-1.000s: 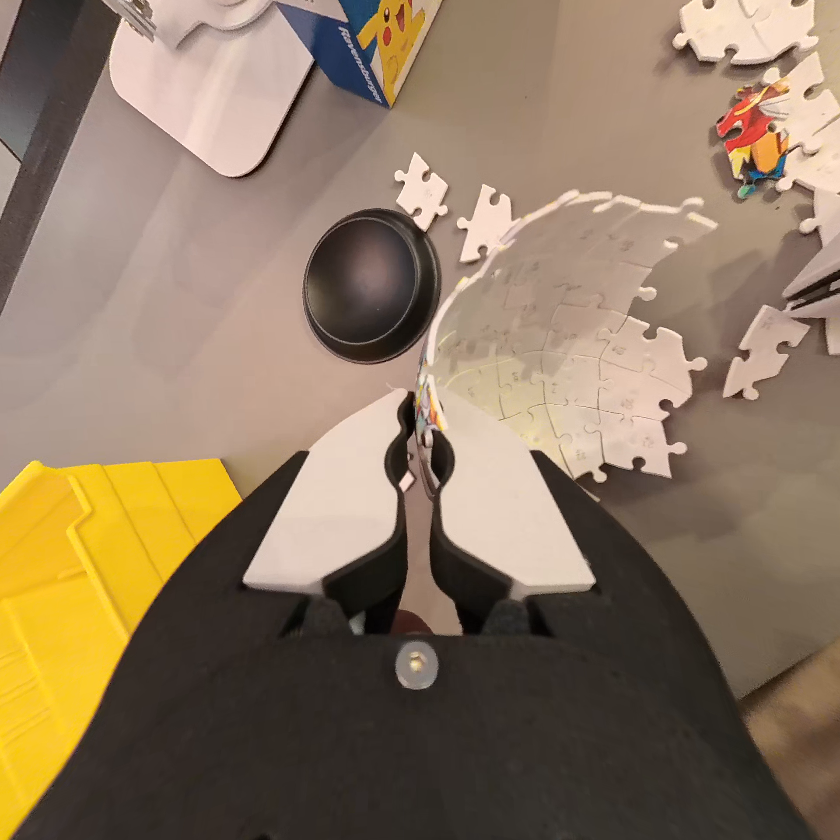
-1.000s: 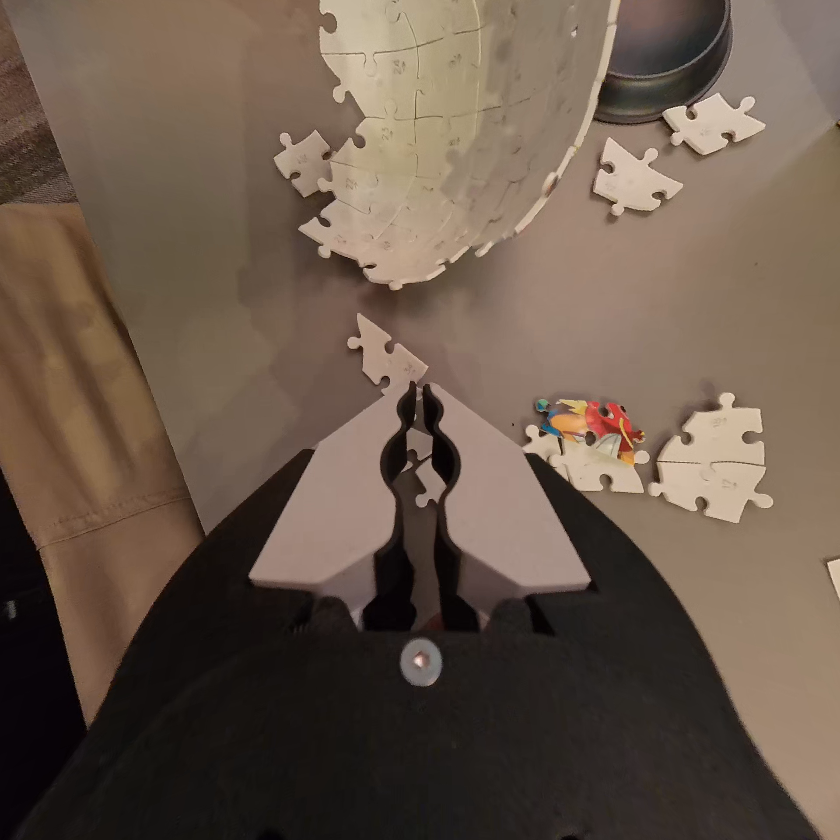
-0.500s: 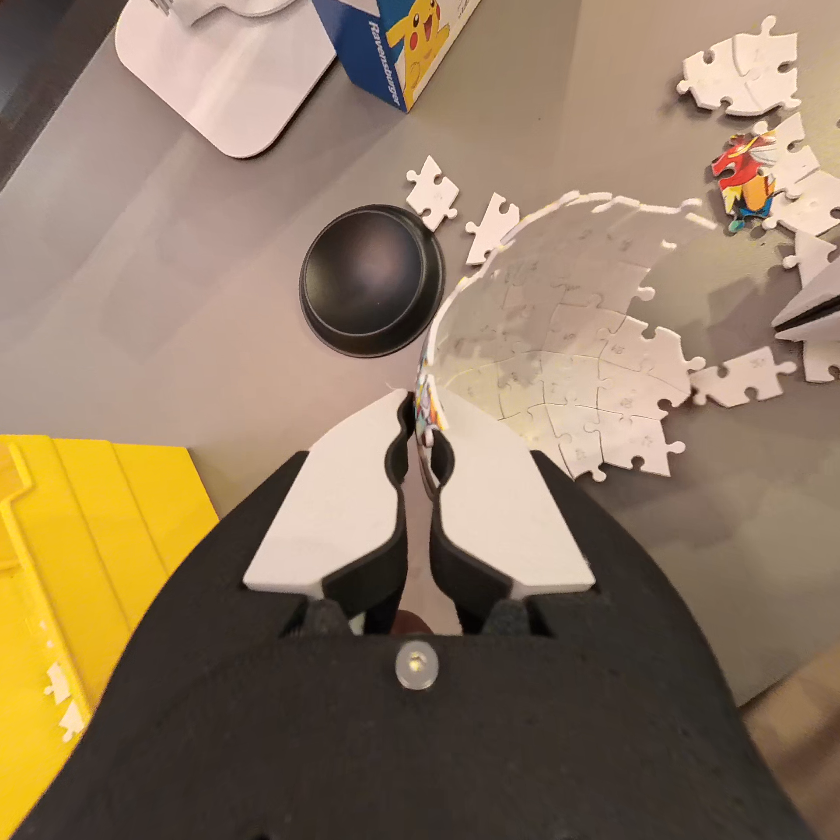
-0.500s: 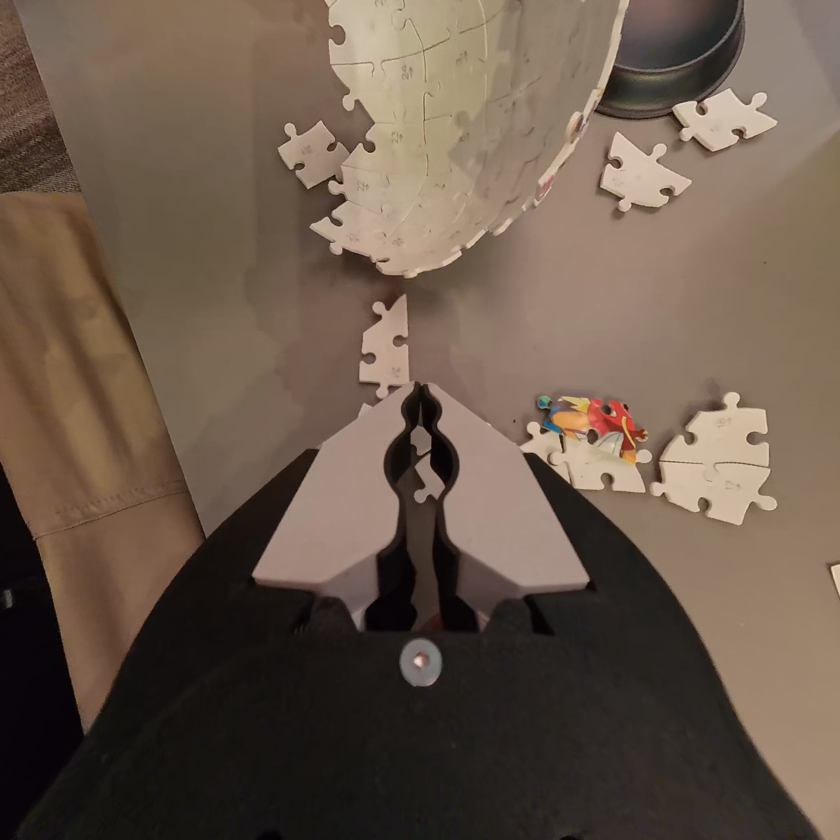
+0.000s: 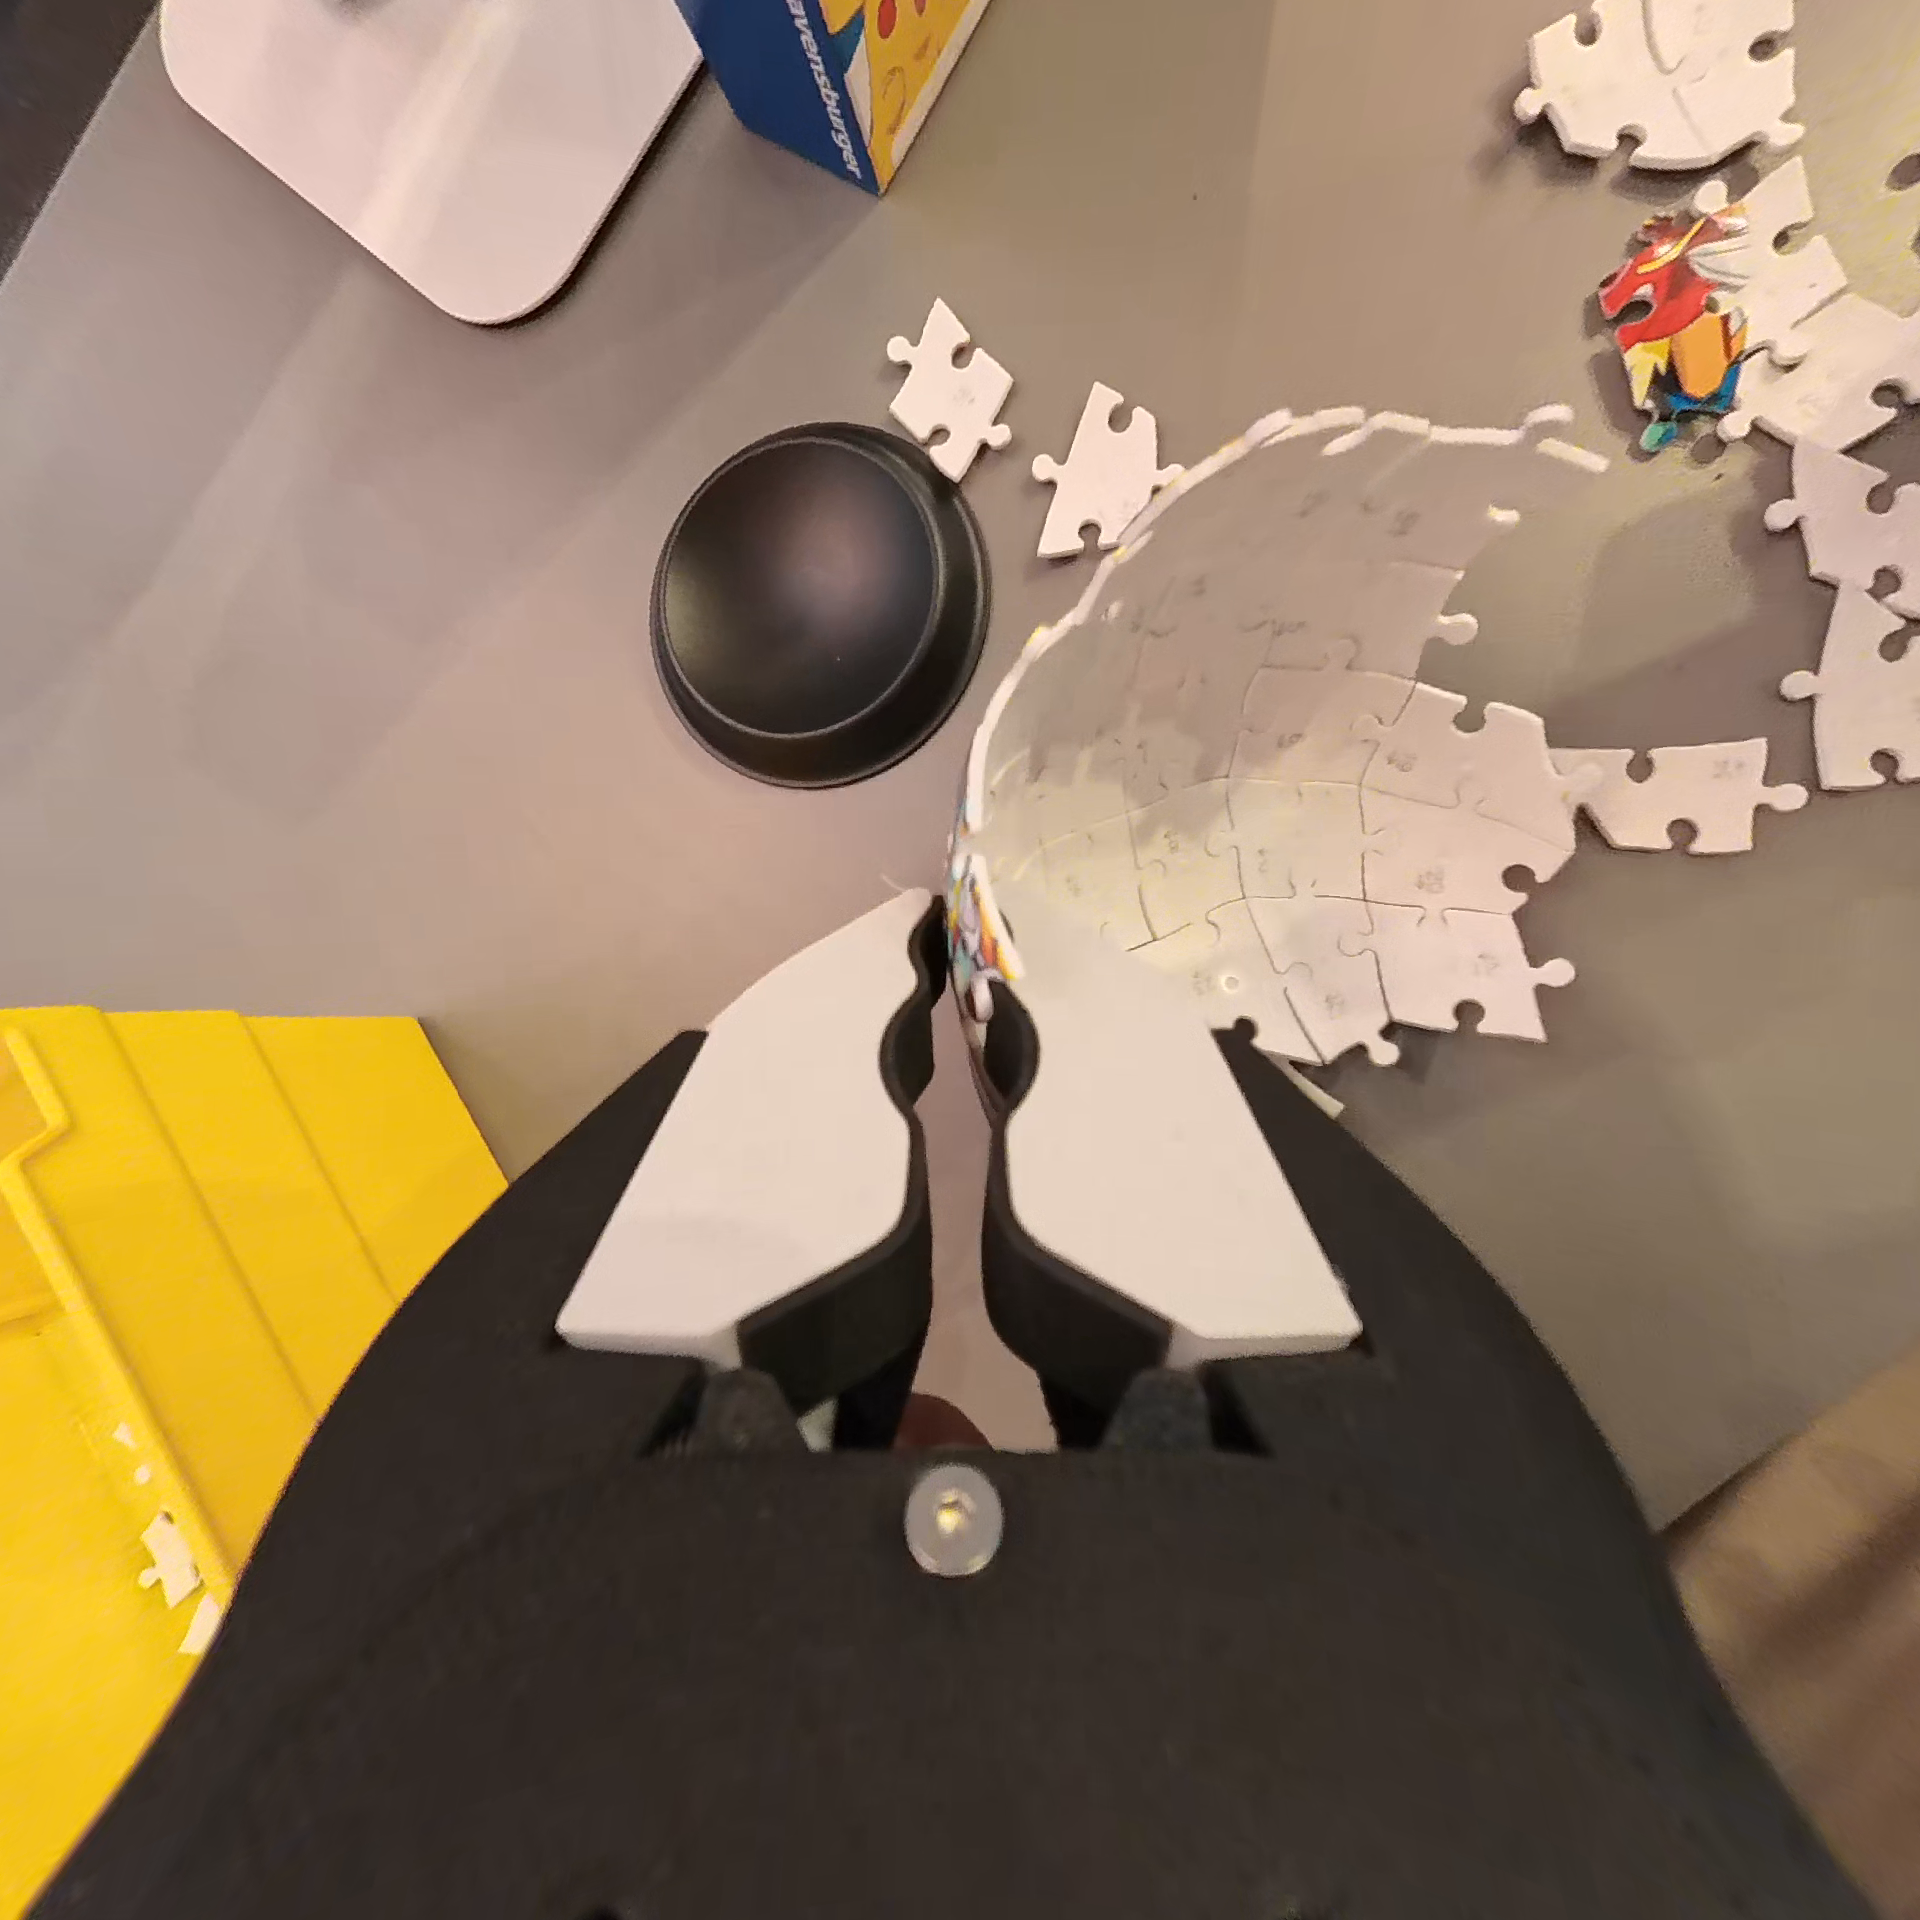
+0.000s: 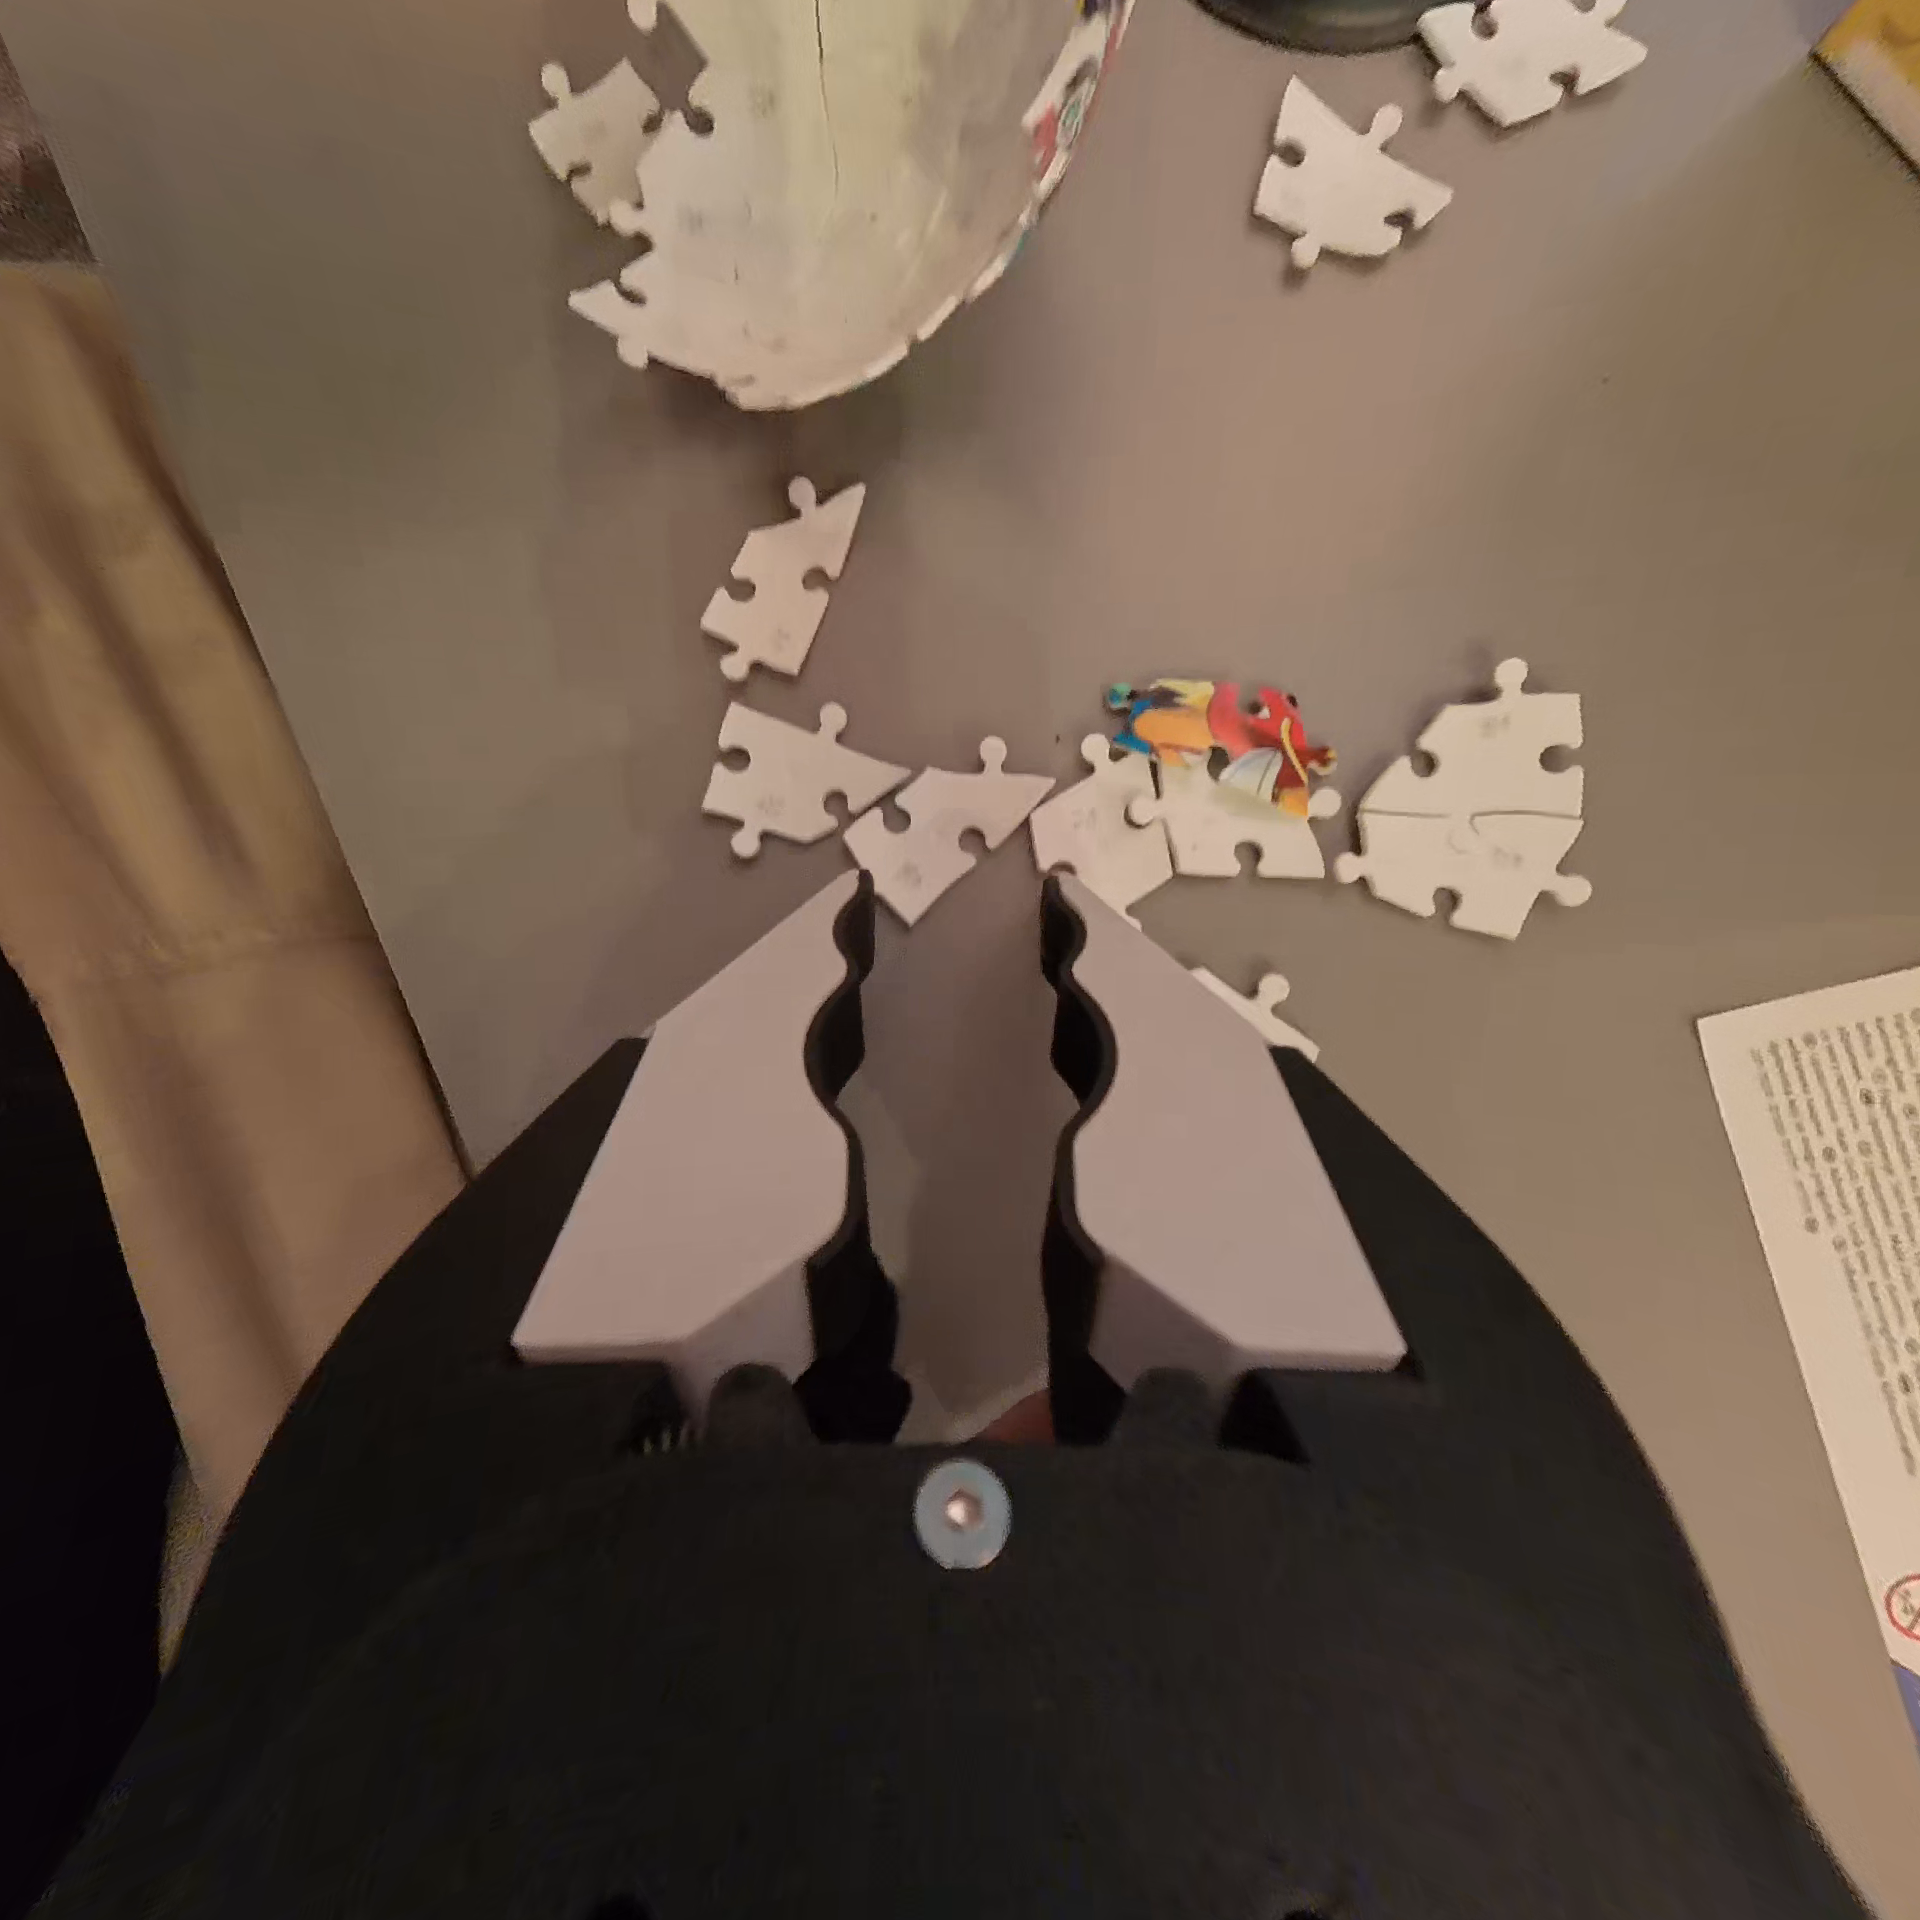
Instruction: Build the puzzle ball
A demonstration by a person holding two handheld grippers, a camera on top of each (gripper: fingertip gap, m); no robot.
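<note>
While the half-built puzzle ball (image 5: 1268, 790) tilts above the grey counter (image 5: 416, 727), the left tool (image 5: 961, 971) pinches its coloured rim, fingers nearly together. The right tool (image 6: 956, 899) hangs spread wide and empty over loose white pieces (image 6: 940, 826). A black stand (image 5: 816, 613) sits just beside the shell.

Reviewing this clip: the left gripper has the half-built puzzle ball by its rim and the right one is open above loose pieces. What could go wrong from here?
The left gripper pinches only the rim of the half-built puzzle ball; pressing a piece in could pop seams or twist the shell loose.

The right gripper hangs open over overlapping white pieces; closing here might catch two, or push them across the grey table.
</note>
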